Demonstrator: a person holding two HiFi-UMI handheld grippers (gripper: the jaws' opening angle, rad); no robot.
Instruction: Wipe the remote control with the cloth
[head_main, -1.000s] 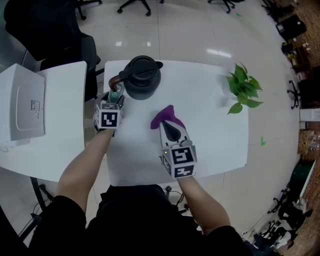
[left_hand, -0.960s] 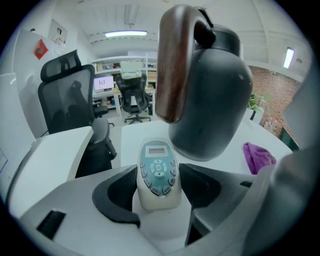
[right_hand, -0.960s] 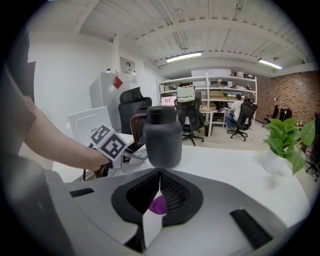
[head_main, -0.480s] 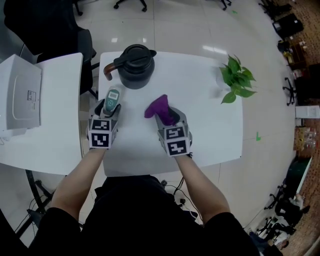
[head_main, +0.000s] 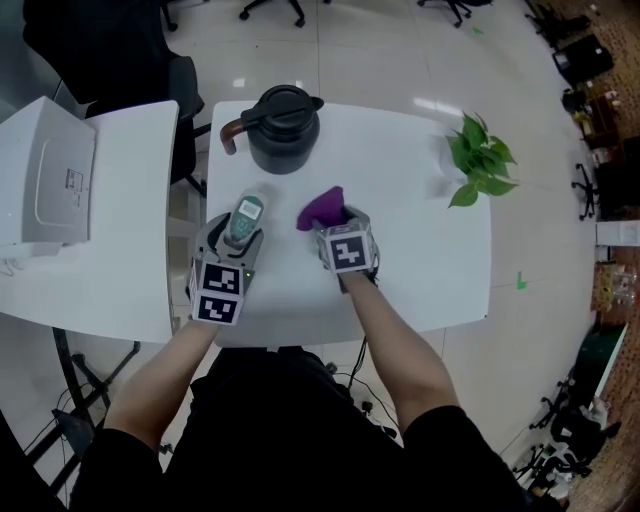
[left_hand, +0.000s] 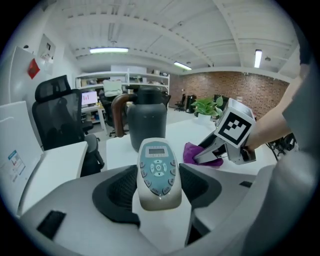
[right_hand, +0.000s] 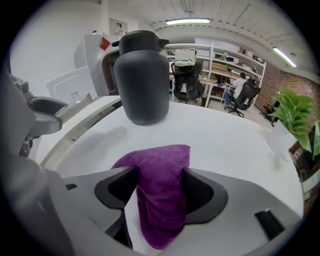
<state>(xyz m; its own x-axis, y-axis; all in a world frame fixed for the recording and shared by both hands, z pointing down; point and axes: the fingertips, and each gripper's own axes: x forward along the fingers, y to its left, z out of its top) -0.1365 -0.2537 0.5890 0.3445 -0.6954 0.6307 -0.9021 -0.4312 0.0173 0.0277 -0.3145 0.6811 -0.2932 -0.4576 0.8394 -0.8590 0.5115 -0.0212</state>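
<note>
Observation, standing beside the bench (head_main: 420, 250):

- Left hand-held gripper (head_main: 240, 238): closed on the remote control (head_main: 246, 215). The 2 dark pads press against its long sides near the lower end, and the display end points away from the person.
- Remote control, appearance: pale grey casing with a blue-grey face panel. 1 small rectangular display sits at the top. Below it is a ring of buttons round a centre key, with further round buttons down both edges. The lower end of the casing is plain and rounded.
- Remote control, position: over the near left part of the bench, just beside the cloth (right_hand: 160, 185) and nearer the person than the dark jug (head_main: 284, 140).
- Right hand-held gripper (right_hand: 160, 192): the jaws have just been opening and now stand wide. The cloth lies between them, and the pads no longer pinch it.
- Cloth, appearance: purple, fluffy pile, bunched into a narrow fold between the jaws. Its far end is spread flat on the white bench surface.
- The 2 hand-held grippers sit side by side, both angled downward.
- Also on the bench: the jug, with a brown handle, at the far edge, and a green potted plant (head_main: 480, 165) at the far right, well apart from the cloth.
</note>
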